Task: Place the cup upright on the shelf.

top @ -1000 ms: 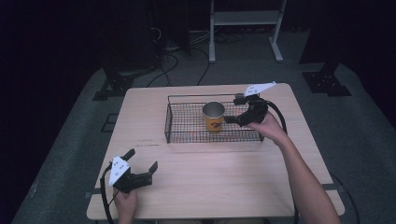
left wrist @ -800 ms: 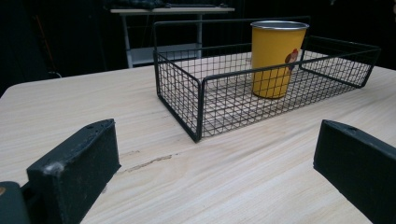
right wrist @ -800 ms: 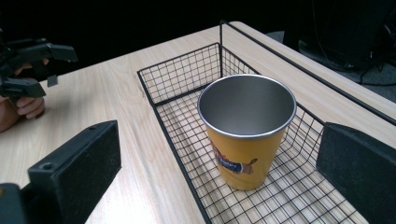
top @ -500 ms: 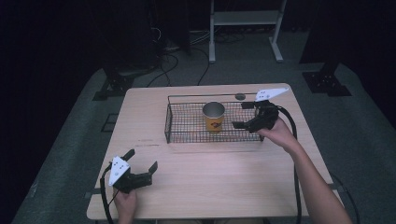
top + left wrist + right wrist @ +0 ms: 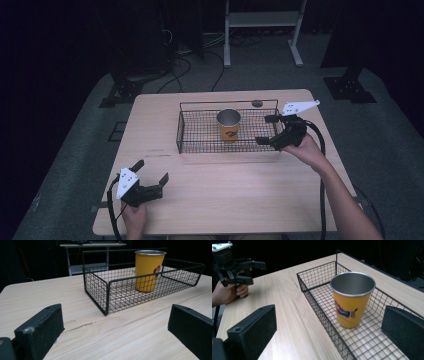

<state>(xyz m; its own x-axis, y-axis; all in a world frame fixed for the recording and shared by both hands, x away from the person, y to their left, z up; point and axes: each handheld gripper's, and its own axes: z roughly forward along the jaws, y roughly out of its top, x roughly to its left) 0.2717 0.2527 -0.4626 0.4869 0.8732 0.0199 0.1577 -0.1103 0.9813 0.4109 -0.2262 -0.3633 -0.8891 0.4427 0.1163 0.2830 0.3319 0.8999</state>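
Your cup [image 5: 229,125] stands upright in the wire basket [image 5: 190,131], a little right of the basket's middle, mouth up, so its long axis runs straight up from the surface [image 5: 240,190]. From your right hand-held gripper [image 5: 268,130] the cup lies to your left, just over the basket's right end; the right gripper view puts it squarely between the two jaws, which are spread wide and hold nothing. That gripper hovers at the basket's right end, near the cup but clear of it. Your left hand-held gripper [image 5: 151,176] sits well apart at the near left of the surface, jaws also wide and empty, with the basket's near wall between it and the cup. The right hand is plainly the nearer one, so I'd judge any grasp calls for a sideways approach at mid-height.
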